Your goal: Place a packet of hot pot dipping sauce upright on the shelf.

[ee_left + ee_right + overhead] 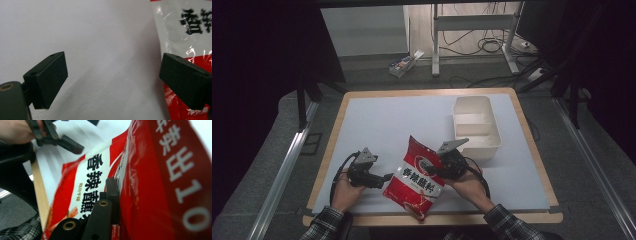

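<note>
1. The red and white packet [415, 177] is glossy plastic film; it is crinkled and throws bright glints around its printed black characters.
2. The left claw [112, 80] has matt black pads, smooth, with small screw holes.
3. The right claw [112, 195] is matt black too, with brass-coloured rings set in its arms.
4. The bench [377, 125] carries a matt, pale grey sheet, smooth, with a light wood edge.
5. The white container [476, 126] looks like smooth plastic with a dull sheen.
6. The sleeves [324, 227] are soft checked cloth.
</note>
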`<act>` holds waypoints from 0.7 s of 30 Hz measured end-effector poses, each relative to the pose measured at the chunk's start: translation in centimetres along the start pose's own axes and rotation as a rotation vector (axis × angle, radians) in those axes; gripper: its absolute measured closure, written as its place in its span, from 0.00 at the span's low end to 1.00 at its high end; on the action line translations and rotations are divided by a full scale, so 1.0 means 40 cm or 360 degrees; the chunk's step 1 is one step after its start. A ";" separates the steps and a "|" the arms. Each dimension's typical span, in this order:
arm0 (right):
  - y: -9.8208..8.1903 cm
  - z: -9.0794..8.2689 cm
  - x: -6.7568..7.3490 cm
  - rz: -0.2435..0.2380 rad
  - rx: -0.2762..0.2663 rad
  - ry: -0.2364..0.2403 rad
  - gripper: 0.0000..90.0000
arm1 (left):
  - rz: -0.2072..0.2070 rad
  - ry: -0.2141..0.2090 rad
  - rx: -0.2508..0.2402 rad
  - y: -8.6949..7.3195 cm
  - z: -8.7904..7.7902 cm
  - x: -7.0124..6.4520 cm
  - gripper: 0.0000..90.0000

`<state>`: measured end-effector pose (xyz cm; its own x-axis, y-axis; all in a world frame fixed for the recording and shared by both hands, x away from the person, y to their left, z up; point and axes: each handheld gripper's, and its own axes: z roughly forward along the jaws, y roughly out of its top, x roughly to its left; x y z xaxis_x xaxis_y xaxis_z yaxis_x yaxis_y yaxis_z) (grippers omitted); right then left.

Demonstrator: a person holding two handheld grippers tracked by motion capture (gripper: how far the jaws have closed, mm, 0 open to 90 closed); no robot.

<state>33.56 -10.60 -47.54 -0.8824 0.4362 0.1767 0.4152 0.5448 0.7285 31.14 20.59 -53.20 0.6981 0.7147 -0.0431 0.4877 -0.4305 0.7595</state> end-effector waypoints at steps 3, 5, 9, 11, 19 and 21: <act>0.020 -0.016 0.006 -0.0039 -0.0014 0.0010 0.99 | 0.0004 -0.0005 0.0009 0.000 -0.001 0.001 0.09; 0.038 -0.030 0.012 -0.0062 -0.0033 0.0013 0.99 | 0.0003 -0.0010 0.0005 0.001 -0.003 0.003 0.09; 0.063 -0.051 0.019 -0.0086 -0.0055 0.0009 0.99 | -0.0022 -0.0026 0.0001 0.000 -0.004 0.004 0.09; 0.075 -0.060 0.020 -0.0094 -0.0064 0.0011 0.99 | -0.0055 -0.0056 -0.0015 0.001 -0.006 0.007 0.09; 0.119 -0.093 0.022 -0.0128 -0.0122 0.0009 0.99 | -0.0081 -0.0081 -0.0035 0.001 -0.007 0.009 0.09; 0.129 -0.099 0.021 -0.0148 -0.0126 -0.0015 0.99 | -0.0083 -0.0082 -0.0035 0.001 -0.006 0.009 0.09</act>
<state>34.09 -10.28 -41.01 -0.9140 0.3932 0.0999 0.3124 0.5250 0.7917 31.28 20.95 -53.03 0.6984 0.7063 -0.1156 0.5125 -0.3808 0.7696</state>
